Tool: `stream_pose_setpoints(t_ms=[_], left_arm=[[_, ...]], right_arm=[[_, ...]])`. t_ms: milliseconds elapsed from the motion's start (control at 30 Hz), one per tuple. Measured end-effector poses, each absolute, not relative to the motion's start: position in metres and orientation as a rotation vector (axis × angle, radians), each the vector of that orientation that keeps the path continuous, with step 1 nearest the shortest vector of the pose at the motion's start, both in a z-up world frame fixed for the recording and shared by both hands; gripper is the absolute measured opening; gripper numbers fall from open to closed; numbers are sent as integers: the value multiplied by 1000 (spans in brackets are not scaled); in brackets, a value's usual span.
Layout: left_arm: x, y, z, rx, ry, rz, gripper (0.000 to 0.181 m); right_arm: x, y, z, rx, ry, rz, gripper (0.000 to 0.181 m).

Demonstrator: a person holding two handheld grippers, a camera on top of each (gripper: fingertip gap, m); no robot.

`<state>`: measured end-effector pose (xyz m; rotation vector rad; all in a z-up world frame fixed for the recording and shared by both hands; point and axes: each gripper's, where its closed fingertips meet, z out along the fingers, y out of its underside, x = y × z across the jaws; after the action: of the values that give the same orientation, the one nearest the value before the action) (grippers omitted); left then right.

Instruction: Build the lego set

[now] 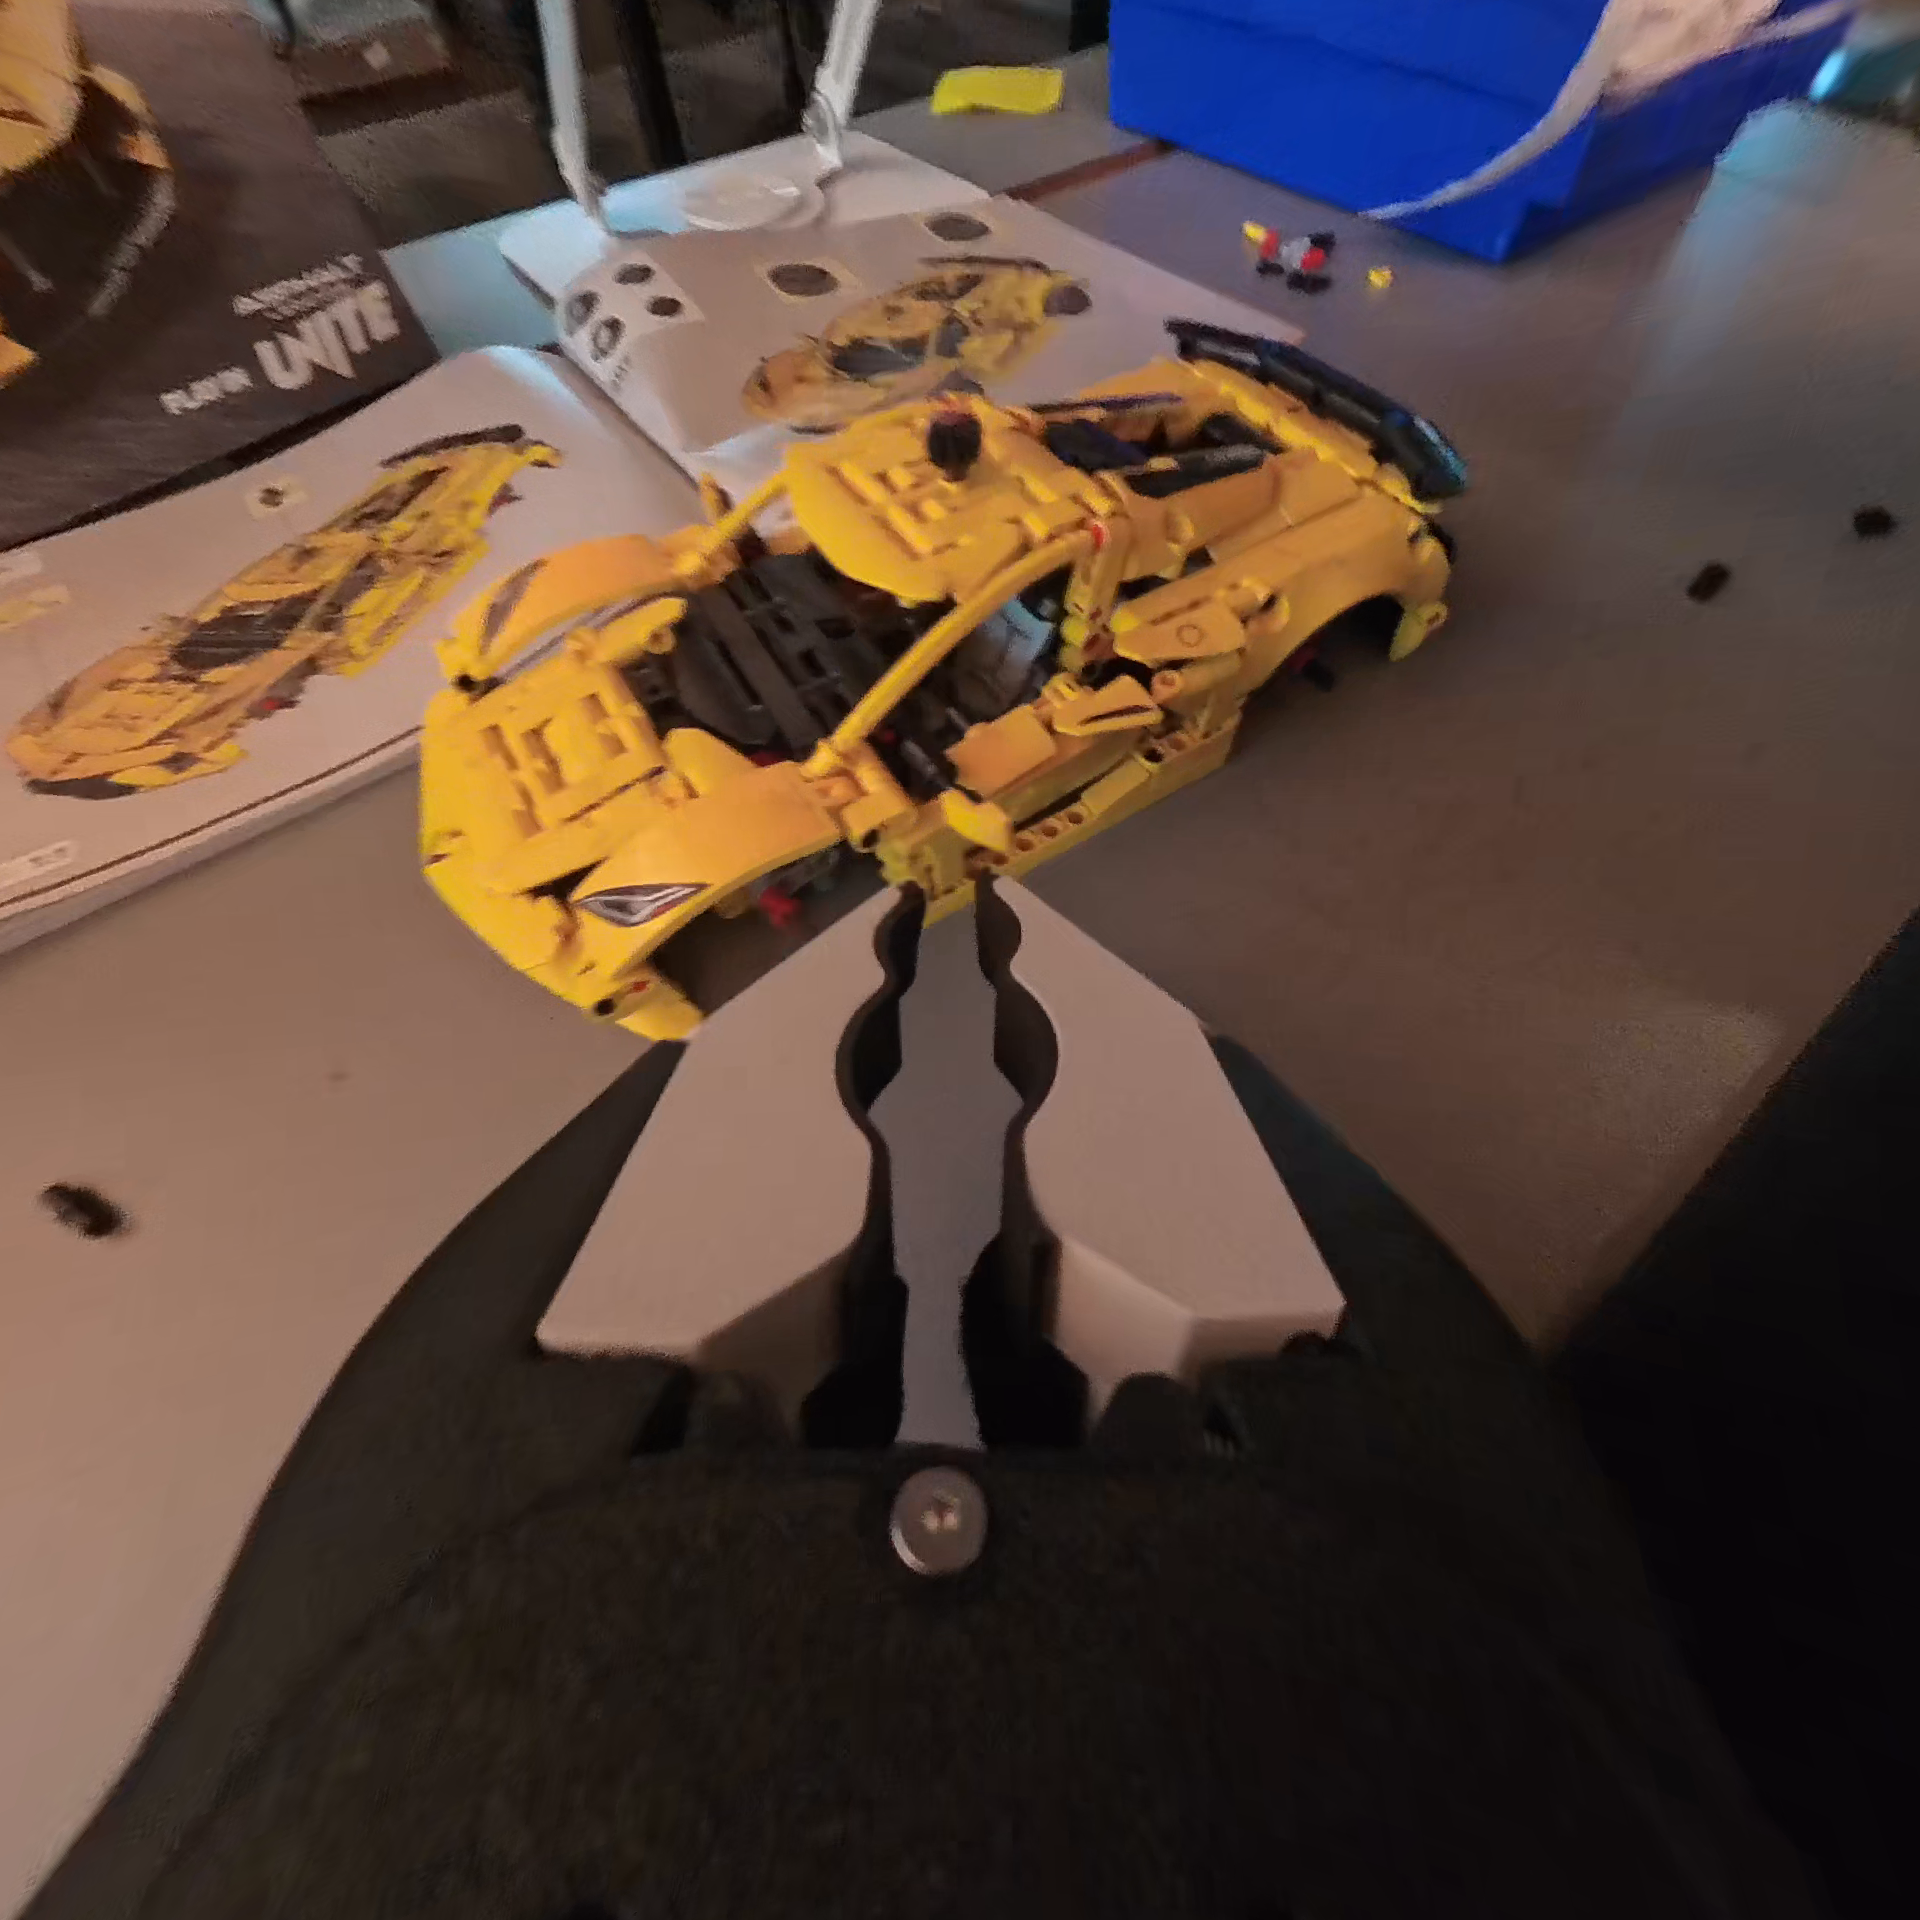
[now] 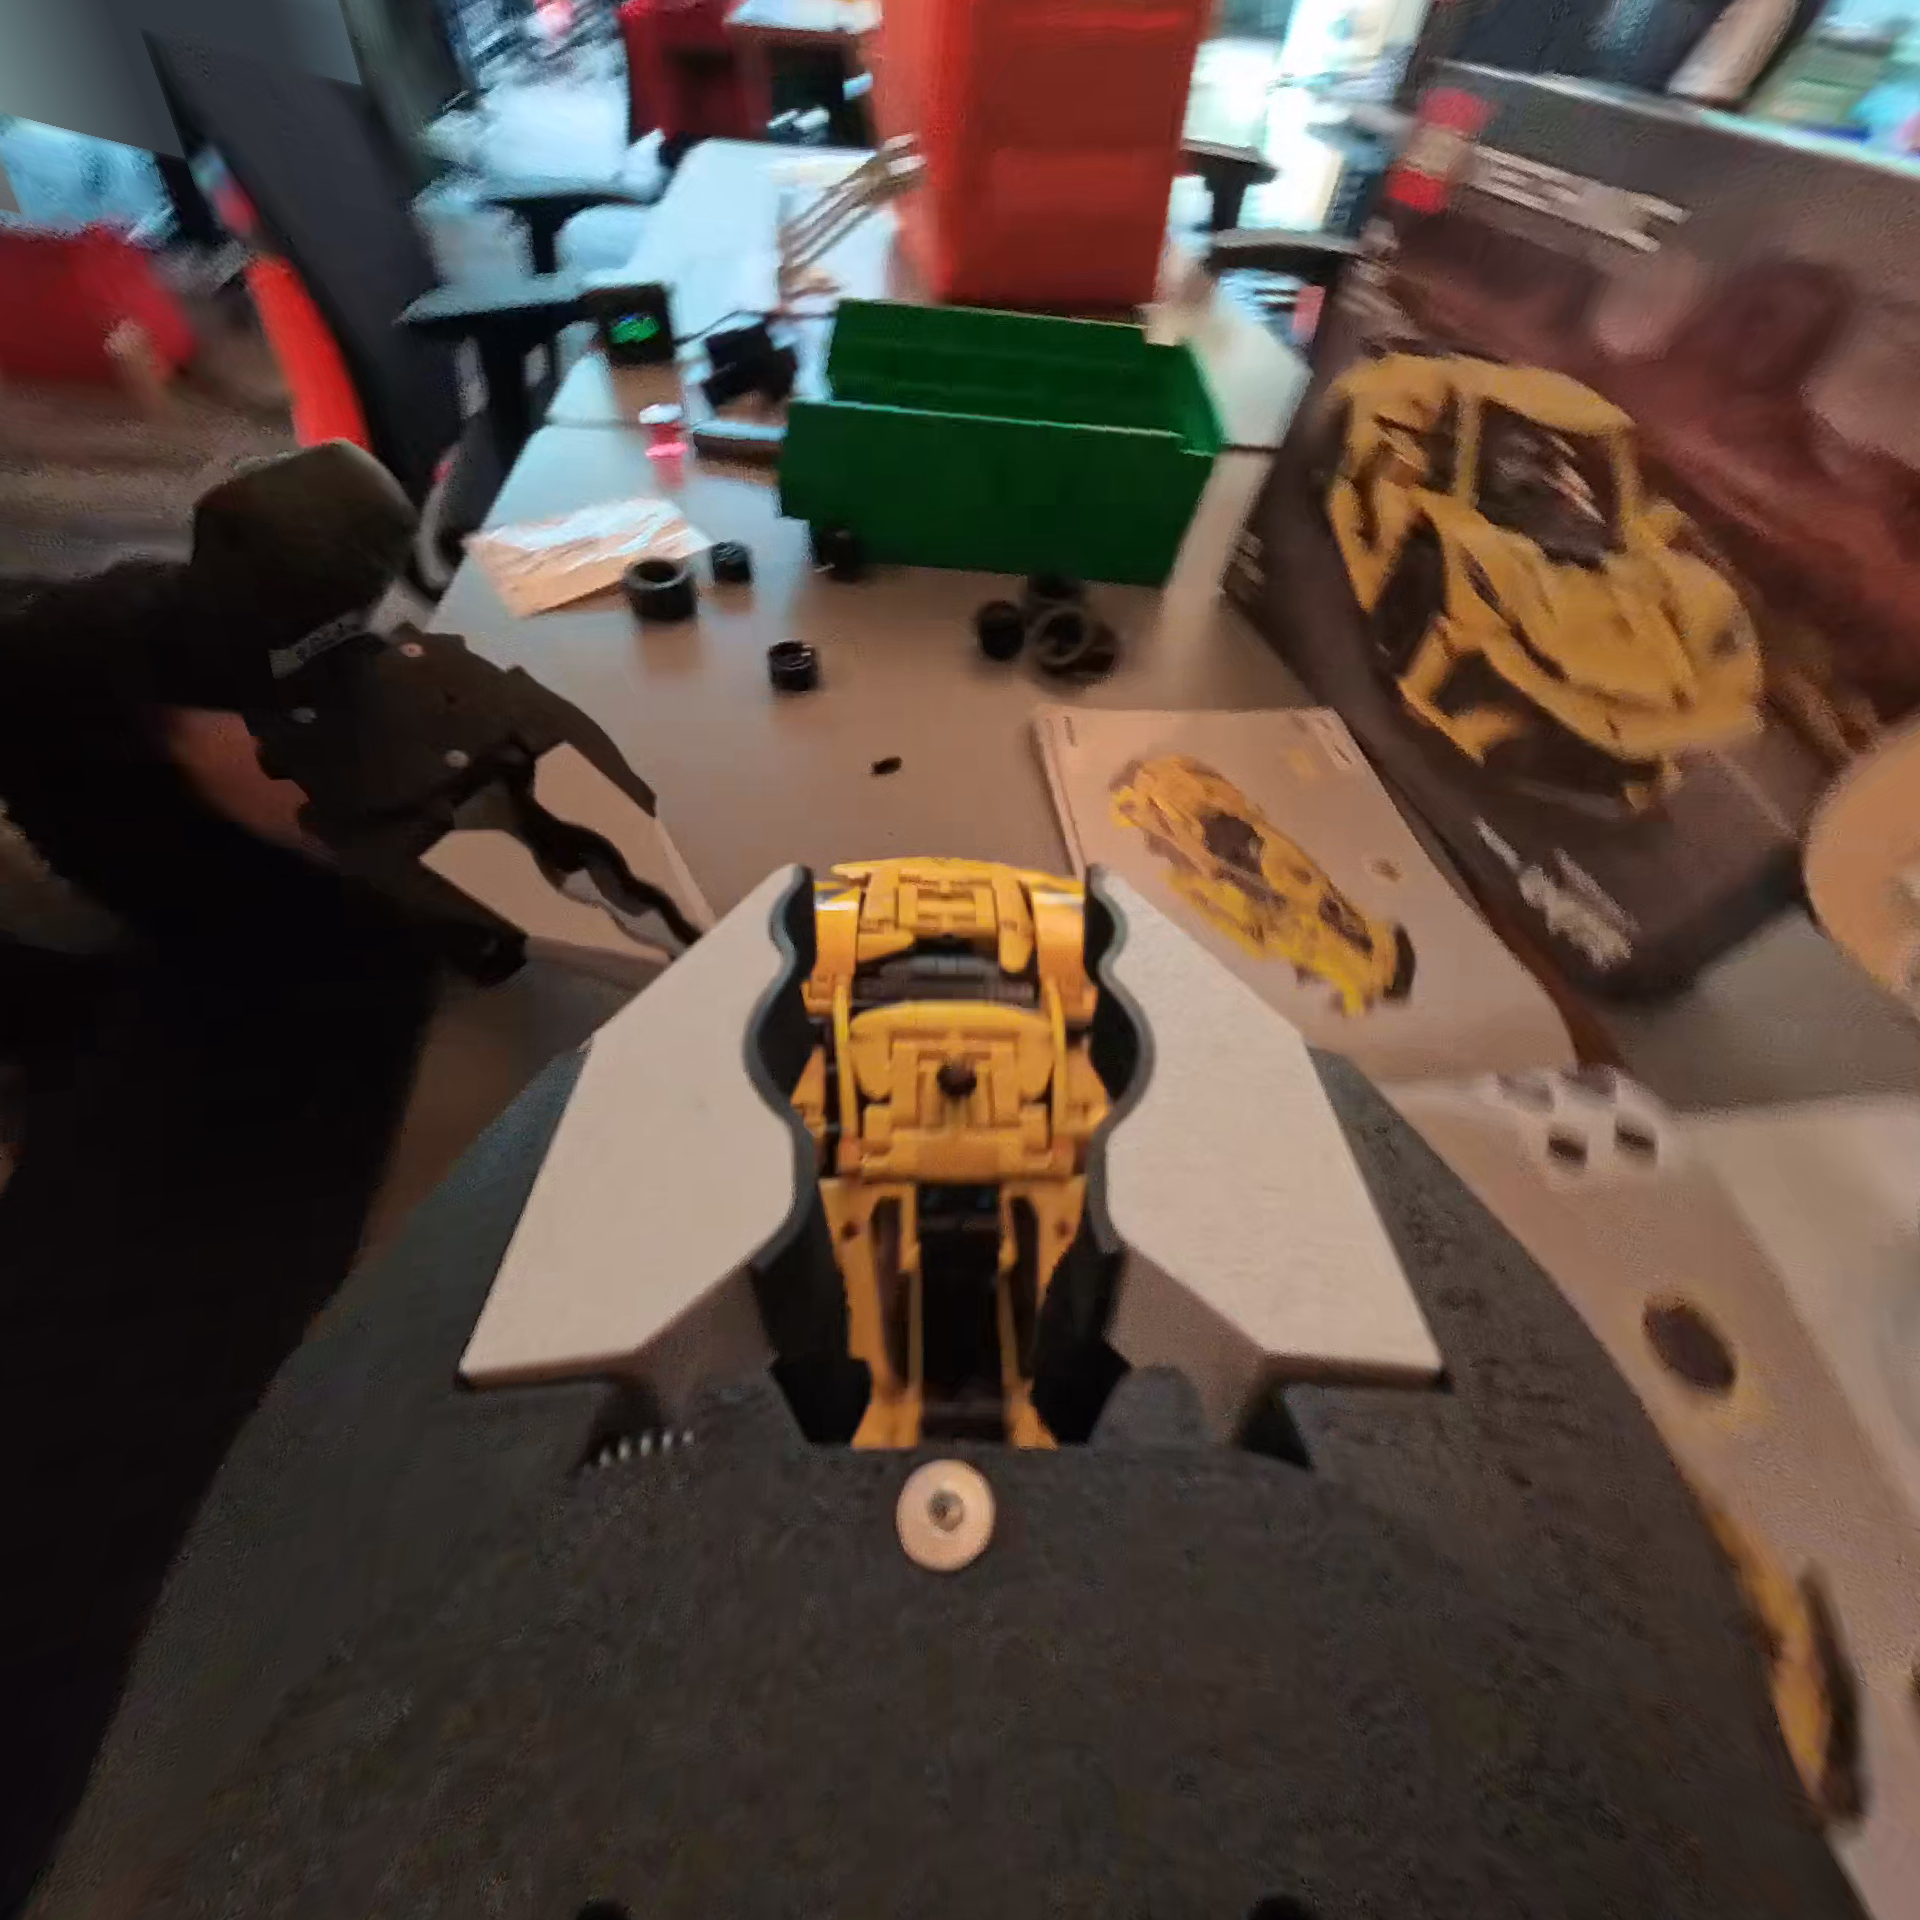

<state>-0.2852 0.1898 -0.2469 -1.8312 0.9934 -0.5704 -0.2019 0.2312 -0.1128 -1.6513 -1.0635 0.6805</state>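
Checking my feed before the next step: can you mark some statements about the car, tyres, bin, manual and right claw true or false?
1. The car has no wheels on the side in view. True.
2. The bin beside the loose tyres is blue. False: it is green.
3. The right claw is open, with the car showing between its fingers. True.
4. The manual lies closed. False: it lies open beside the car.
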Motion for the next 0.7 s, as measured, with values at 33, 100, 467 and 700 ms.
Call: stream_pose_setpoints(t_ms=[33, 100, 467, 700], left_arm=[[-291, 193, -241, -1828, 961, -589, 11], [-304, 198, -227, -1819, 909, -655, 12], [-380, 190, -181, -1863, 860, -787, 32], [-426, 152, -200, -1731, 651, -428, 32]], right_arm=[[-189, 224, -118, -1690, -953, 668, 58], [-165, 208, -132, -1779, -710, 660, 76], [-114, 138, -167, -1828, -369, 568, 46], [-126, 97, -170, -1597, -313, 474, 55]])
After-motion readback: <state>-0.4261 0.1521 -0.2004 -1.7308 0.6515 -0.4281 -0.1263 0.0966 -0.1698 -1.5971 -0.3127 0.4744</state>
